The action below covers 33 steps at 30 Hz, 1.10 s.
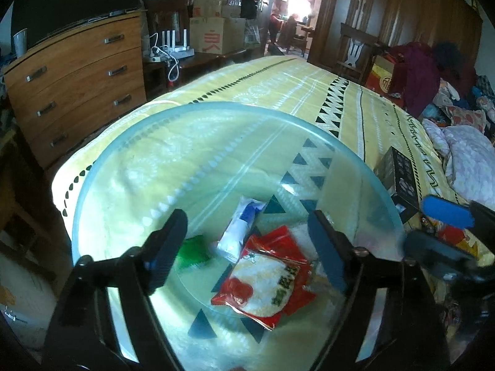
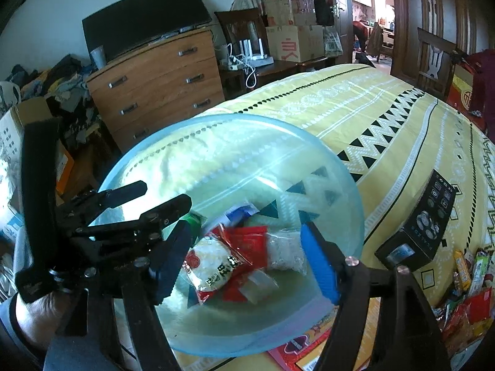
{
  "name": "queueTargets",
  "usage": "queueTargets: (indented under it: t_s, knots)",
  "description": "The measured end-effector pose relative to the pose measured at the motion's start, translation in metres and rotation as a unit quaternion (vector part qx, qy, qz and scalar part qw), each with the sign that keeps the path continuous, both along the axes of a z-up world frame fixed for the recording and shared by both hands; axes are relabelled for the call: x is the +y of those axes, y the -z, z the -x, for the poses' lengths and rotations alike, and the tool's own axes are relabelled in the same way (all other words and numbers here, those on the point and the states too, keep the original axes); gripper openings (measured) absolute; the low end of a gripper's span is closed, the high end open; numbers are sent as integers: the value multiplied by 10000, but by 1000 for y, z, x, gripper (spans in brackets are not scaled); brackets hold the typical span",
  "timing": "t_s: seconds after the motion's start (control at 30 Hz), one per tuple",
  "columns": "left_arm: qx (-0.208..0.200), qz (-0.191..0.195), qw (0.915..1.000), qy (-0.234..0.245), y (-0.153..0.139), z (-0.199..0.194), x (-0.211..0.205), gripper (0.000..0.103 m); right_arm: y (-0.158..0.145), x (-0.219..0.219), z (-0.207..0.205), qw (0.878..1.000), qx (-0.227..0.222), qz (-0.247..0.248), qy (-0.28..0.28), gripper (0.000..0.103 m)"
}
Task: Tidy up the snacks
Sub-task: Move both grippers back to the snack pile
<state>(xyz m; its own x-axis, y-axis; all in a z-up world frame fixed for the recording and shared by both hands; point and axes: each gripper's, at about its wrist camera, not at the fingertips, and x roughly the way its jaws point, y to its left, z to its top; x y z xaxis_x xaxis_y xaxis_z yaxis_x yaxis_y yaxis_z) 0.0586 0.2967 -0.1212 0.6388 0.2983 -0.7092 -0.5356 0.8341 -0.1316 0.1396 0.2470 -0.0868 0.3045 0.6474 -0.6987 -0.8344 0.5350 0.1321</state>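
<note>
Spread and empty, my left gripper (image 1: 247, 247) and right gripper (image 2: 244, 259) jaws flank snack packets (image 2: 229, 259) inside the translucent bowl (image 2: 355, 198) on the bed (image 2: 386, 117); I judge a careless nudge could tip it.

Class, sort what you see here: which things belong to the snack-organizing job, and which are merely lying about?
Job:
clear bowl
red-and-white snack packet
green packet
loose snack pile

Lying about:
black box
wooden dresser
cardboard boxes

Clear blue bowl (image 2: 216, 130) (on the bed) holds red-white snack packets (image 2: 222, 259); more lie beside.
</note>
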Motion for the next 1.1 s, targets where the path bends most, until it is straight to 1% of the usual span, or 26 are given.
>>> queueTargets:
  t_s: [0.1, 0.17, 0.23, 0.27, 0.3, 0.37, 0.43, 0.5, 0.53, 0.6, 0.67, 0.73, 0.8, 0.87, 0.9, 0.97, 1.03, 1.1]
  knots:
    - [-42, -62, 9999, 112, -7, 2, -11, 82, -6, -37, 13, 9996, -74, -233, 108, 76]
    - [-219, -291, 9989, 285, -20, 4, -30, 82, -3, -74, 25, 9988, -141, -354, 296, 76]
    - [-451, -503, 9956, 654, -35, 4, -61, 82, 10, -124, 38, 9973, -85, -392, 623, 76]
    - [-536, -588, 9935, 810, -41, 3, -75, 82, 19, -144, 42, 9964, -4, -340, 777, 76]
    - [-632, -654, 9910, 986, -46, 2, -92, 83, 33, -177, 46, 9943, 105, -217, 1035, 76]
    - [-786, -686, 9837, 1464, -55, -2, -132, 85, 54, -223, 48, 9892, 307, -49, 1430, 76]
    - [-878, -647, 9755, 1910, -60, -7, -167, 86, 76, -282, 45, 9784, 625, 88, 1967, 76]
    - [-885, -535, 9654, 2393, -58, -15, -204, 86, 88, -331, 41, 9673, 798, 133, 2404, 76]
    - [-845, -452, 9606, 2610, -56, -19, -220, 86, 90, -353, 38, 9625, 806, 163, 2587, 76]
    - [-714, -223, 9505, 3014, -46, -30, -249, 86, 91, -390, 30, 9548, 665, 320, 2881, 76]
    - [-534, -110, 9461, 3193, -36, -41, -267, 86, 94, -409, 15, 9520, 507, 528, 2973, 76]
    - [-353, -44, 9441, 3277, -25, -51, -279, 86, 100, -417, -9, 9525, 224, 893, 2904, 76]
    - [-226, -39, 9441, 3288, -18, -56, -283, 86, 105, -410, -35, 9552, -72, 1246, 2684, 76]
    - [-135, -33, 9443, 3289, -12, -59, -287, 86, 107, -403, -58, 9545, -403, 1509, 2538, 76]
    - [-101, 7, 9444, 3287, -10, -58, -287, 86, 110, -398, -65, 9540, -462, 1608, 2488, 78]
    - [-23, 63, 9440, 3299, -4, -61, -291, 86, 117, -388, -85, 9507, -593, 1855, 2412, 78]
    - [71, 114, 9431, 3323, 4, -64, -295, 86, 127, -384, -100, 9478, -613, 2088, 2332, 79]
    - [179, 203, 9394, 3419, 12, -66, -301, 86, 138, -376, -110, 9472, -454, 2208, 2281, 88]
